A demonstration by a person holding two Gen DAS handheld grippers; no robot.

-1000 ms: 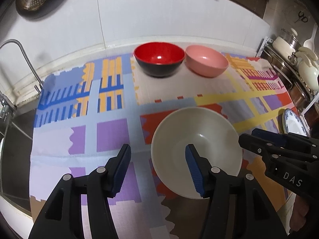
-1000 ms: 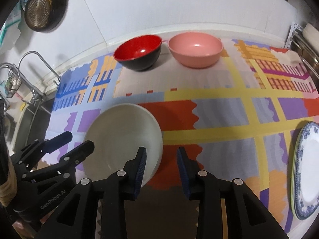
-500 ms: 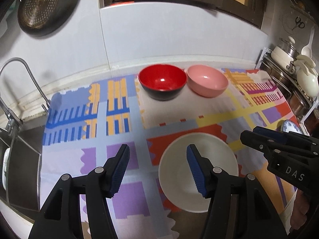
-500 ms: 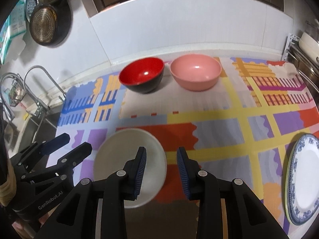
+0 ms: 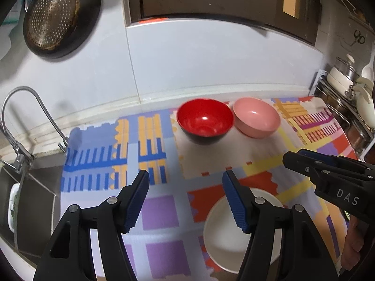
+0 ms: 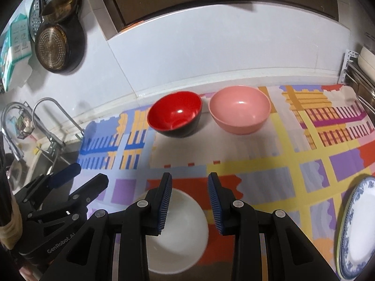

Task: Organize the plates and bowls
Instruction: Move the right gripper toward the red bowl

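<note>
Three bowls on the patterned mat: glossy red-and-black bowl (image 6: 175, 114) and matte pink bowl (image 6: 239, 110) upper centre, plain white bowl (image 6: 180, 231) at bottom. Our left gripper (image 5: 186, 197), jaws just widening, spread and empty; right gripper (image 6: 189, 202) narrowly apart, empty. We'd pinch a rim squarely before stacking.

Our right gripper (image 6: 189, 201) hangs over the white bowl (image 6: 180, 236), jaws parted with nothing between them. Beyond, we see a red bowl (image 6: 175, 113) just beside a pink bowl (image 6: 239, 109) on the patterned mat (image 6: 269, 161). A blue-rimmed plate (image 6: 358, 229) lies at right; the left gripper (image 6: 77, 178) shows at left.
</note>
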